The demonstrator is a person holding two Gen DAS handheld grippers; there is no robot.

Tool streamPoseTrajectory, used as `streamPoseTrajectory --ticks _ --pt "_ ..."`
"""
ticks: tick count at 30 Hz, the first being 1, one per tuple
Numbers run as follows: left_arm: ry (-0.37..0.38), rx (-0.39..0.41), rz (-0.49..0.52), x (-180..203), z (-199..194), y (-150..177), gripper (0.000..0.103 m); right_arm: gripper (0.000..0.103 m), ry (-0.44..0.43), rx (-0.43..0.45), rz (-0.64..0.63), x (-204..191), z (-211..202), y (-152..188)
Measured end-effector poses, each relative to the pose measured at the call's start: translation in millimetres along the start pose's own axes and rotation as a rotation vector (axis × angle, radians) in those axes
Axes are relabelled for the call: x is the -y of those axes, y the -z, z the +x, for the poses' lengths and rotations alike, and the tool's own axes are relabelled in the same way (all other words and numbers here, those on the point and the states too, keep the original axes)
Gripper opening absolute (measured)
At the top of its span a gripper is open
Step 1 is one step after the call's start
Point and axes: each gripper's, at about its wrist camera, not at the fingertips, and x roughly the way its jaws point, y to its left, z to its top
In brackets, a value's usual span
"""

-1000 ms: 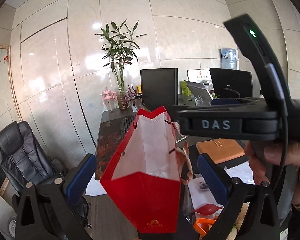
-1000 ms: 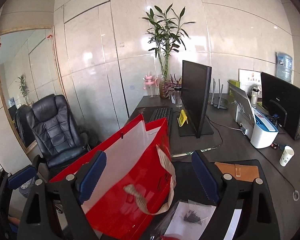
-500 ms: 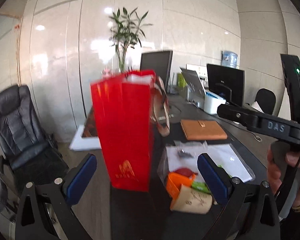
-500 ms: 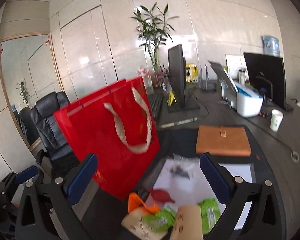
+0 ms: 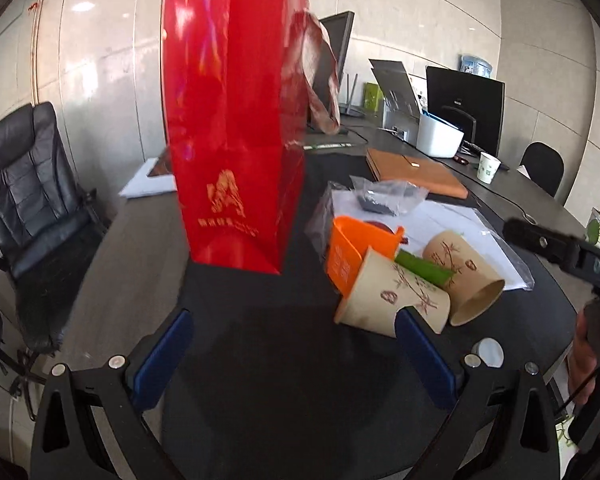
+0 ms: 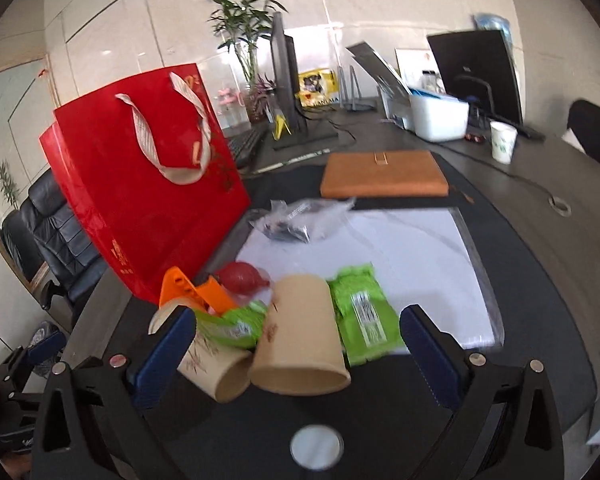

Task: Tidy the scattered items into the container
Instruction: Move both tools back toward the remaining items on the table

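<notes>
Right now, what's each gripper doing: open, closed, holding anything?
Left gripper: open, holding nothing, above the dark mat near the red bag.
Right gripper: open, holding nothing, the tipped paper cups between its fingers but ungripped.

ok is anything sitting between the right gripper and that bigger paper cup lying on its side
Nothing visible. The right gripper is open, and the paper cup lies between its fingers, mouth toward the camera; a second cup lies against it.

Upright red bag (image 5: 236, 128) beside toppled cups (image 6: 296, 336)
</notes>
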Motion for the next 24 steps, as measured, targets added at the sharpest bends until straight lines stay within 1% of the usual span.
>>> streamPoseTrajectory --ticks 2,5,8,10,12,13,15,20,22,24 --pt "-0.005 0.0 0.007 5 5 7 0.103 0.103 -0.004 -0.012 -0.004 5 -3 12" --pt "-0.008 -0.006 0.028 15 15 20 0.103 0.103 0.032 -0.02 -0.04 13 -8 33" --pt "-0.02 -0.029 0.039 22 28 32 0.103 0.103 0.048 -0.024 -0.032 27 -10 50" --pt "-0.003 -0.052 0.023 24 35 37 0.103 0.103 0.048 -0.022 -0.02 33 -11 55" --pt "0.014 -0.068 0.006 24 40 40 0.103 0.103 0.038 -0.054 -0.018 39 -6 57" --pt "0.016 -0.07 0.003 24 42 40 0.103 0.103 0.021 -0.07 -0.012 42 -4 59" --pt "0.02 -0.069 0.003 26 44 42 0.103 0.103 0.01 -0.073 0.001 46 -5 62" --pt "-0.018 -0.062 0.033 26 45 44 0.103 0.103 0.015 -0.073 -0.084 35 2 75" --pt "-0.012 -0.063 0.02 22 46 42 0.103 0.103 0.017 -0.065 -0.102 31 4 78" --pt "0.0 -0.084 -0.004 18 54 43 0.103 0.103 0.029 -0.054 -0.143 24 7 81"
